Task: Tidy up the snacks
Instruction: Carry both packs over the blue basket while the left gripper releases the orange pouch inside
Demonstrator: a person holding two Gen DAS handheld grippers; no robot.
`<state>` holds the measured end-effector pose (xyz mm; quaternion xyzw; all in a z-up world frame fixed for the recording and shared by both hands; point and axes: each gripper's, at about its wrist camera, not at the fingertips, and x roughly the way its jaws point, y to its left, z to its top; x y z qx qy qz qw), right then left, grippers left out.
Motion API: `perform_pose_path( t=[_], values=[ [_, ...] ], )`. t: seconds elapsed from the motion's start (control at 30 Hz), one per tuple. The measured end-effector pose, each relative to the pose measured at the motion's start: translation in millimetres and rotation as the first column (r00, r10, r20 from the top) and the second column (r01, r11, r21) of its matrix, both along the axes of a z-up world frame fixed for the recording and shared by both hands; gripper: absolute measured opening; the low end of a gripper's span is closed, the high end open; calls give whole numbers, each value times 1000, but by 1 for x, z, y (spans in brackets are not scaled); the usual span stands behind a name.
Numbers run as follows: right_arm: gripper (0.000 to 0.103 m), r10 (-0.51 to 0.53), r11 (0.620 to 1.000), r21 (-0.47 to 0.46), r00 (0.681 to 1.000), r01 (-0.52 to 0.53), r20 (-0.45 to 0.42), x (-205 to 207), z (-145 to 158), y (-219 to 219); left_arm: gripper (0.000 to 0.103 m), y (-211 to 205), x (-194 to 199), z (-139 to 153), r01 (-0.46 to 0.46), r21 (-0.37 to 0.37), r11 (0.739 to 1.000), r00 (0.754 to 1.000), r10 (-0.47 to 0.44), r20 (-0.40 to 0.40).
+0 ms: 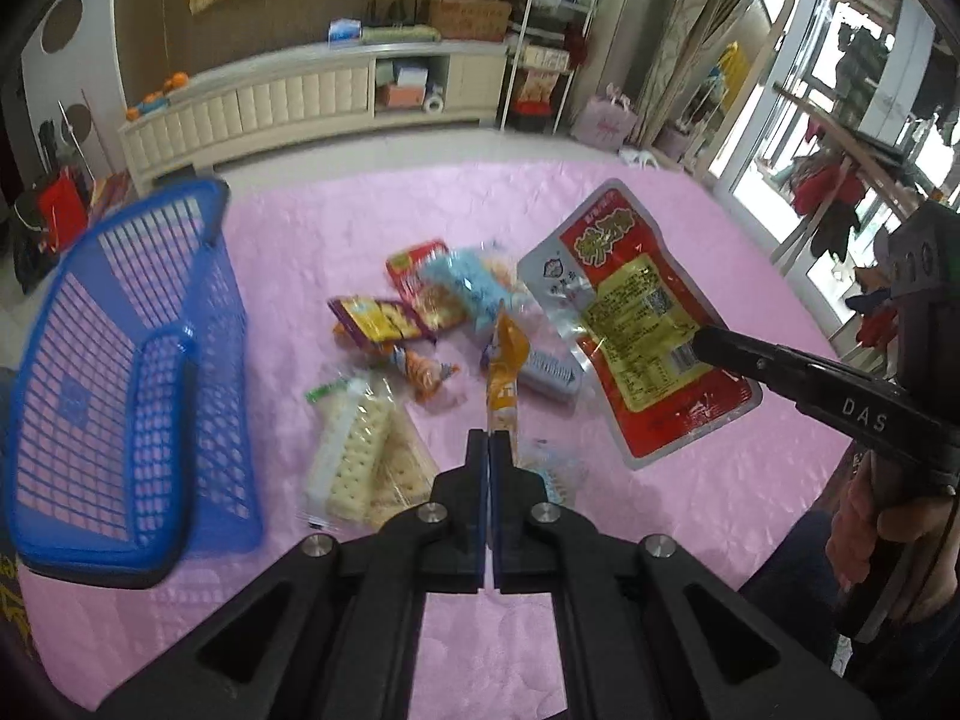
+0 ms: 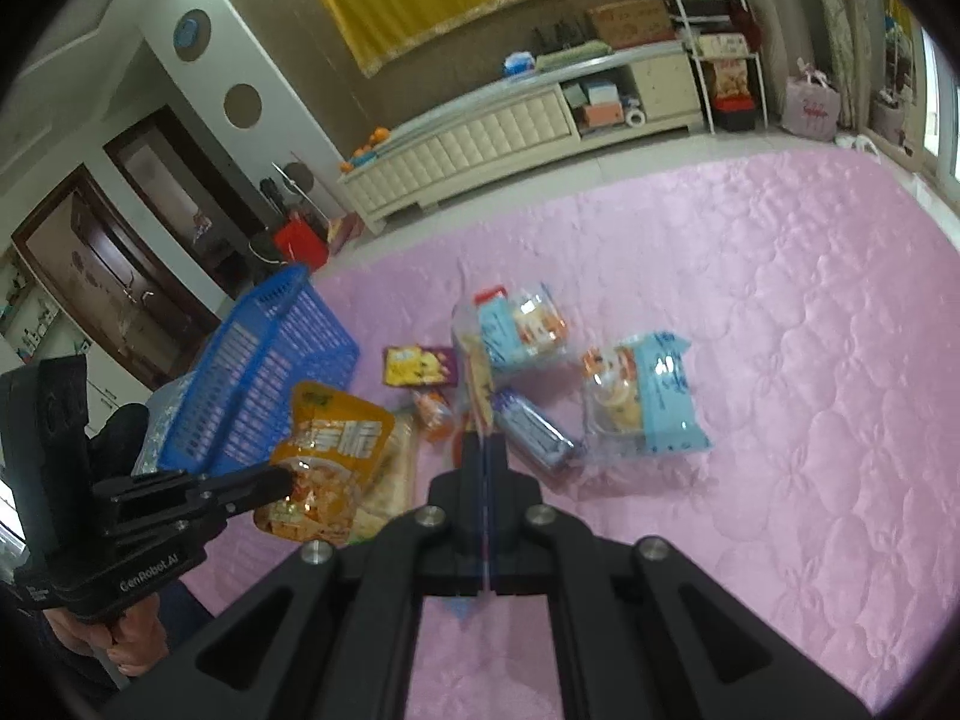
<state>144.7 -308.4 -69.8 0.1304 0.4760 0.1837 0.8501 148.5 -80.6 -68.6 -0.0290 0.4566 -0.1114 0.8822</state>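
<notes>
While the left gripper [image 1: 487,441] pinches the orange pouch [image 2: 327,459] edge-on and the right gripper [image 2: 483,444] clamps the red packet [image 1: 639,324], the one blue basket [image 1: 129,372] lies to their left, its long axis running away, nearer the left hand. Roughly seven loose snacks lie on the pink quilt [image 2: 780,360] between them.
</notes>
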Motion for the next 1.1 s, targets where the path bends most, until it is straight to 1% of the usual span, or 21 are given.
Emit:
perform_pose_path(
  t=[0.1, 0.17, 0.27, 0.4, 0.5, 0.67, 0.77, 0.83, 0.97, 1.1],
  values=[
    [2, 9, 1000, -20, 999, -9, 32, -3, 18, 10, 0, 9, -7, 17, -2, 0, 1000, 999, 2, 43],
    [2, 18, 1000, -22, 999, -17, 47, -5, 27, 12, 0, 19, -11, 29, -6, -4, 1000, 997, 6, 71],
    [2, 30, 999, -22, 997, -29, 75, -7, 44, 26, 0, 35, -16, 44, -16, -2, 1000, 994, 16, 106],
    [2, 54, 998, -17, 993, -53, 104, -4, 58, 46, 0, 59, -18, 53, -30, 15, 999, 989, 27, 145],
    [2, 90, 996, -20, 988, -88, 126, 1, 68, 73, 0, 79, -22, 63, -47, 23, 999, 985, 42, 170],
    [3, 137, 991, -14, 980, -137, 145, 12, 72, 109, 0, 110, -19, 74, -86, 41, 995, 978, 77, 192],
    [3, 167, 986, -7, 976, -167, 143, 21, 70, 129, 0, 131, -10, 75, -112, 21, 993, 978, 107, 178],
    [3, 185, 982, -5, 973, -186, 138, 27, 69, 143, 0, 144, -2, 75, -131, 30, 991, 977, 124, 176],
    [3, 217, 976, -1, 968, -219, 125, 41, 65, 167, 0, 165, 12, 71, -147, 55, 988, 977, 137, 165],
    [3, 249, 969, -27, 963, -247, 105, 62, 52, 193, 0, 183, 30, 63, -155, 80, 985, 978, 142, 152]
  ],
)
